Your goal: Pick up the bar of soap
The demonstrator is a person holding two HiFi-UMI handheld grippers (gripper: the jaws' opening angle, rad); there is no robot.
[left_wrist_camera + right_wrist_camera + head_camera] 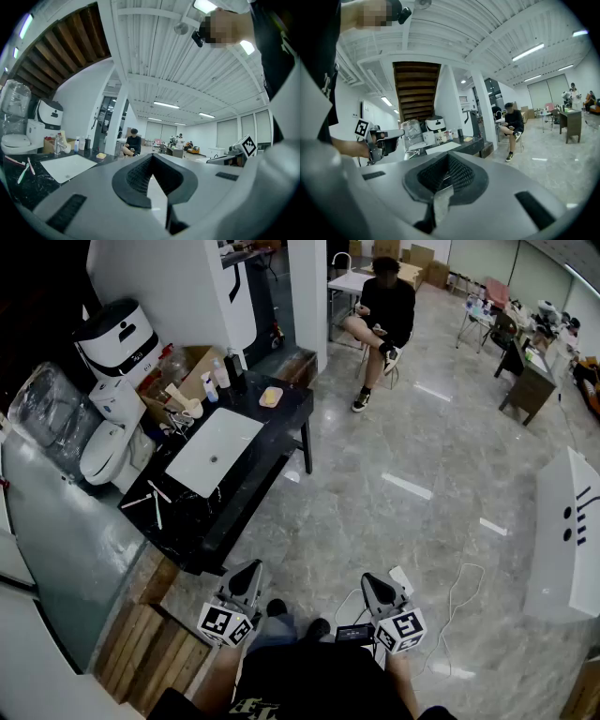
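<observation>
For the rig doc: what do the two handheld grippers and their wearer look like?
Both alike: left gripper and right gripper have pale grey bodies, black ribbed pads and a white cube with black square markers each. The person wears a black top.

head looks down — all share sink point(214, 451)

The bar of soap point(271, 397) is a pale yellow-orange block lying flat on the black counter point(192, 521), near its far end, beyond the white sink basin point(214, 451), with nothing touching it
</observation>
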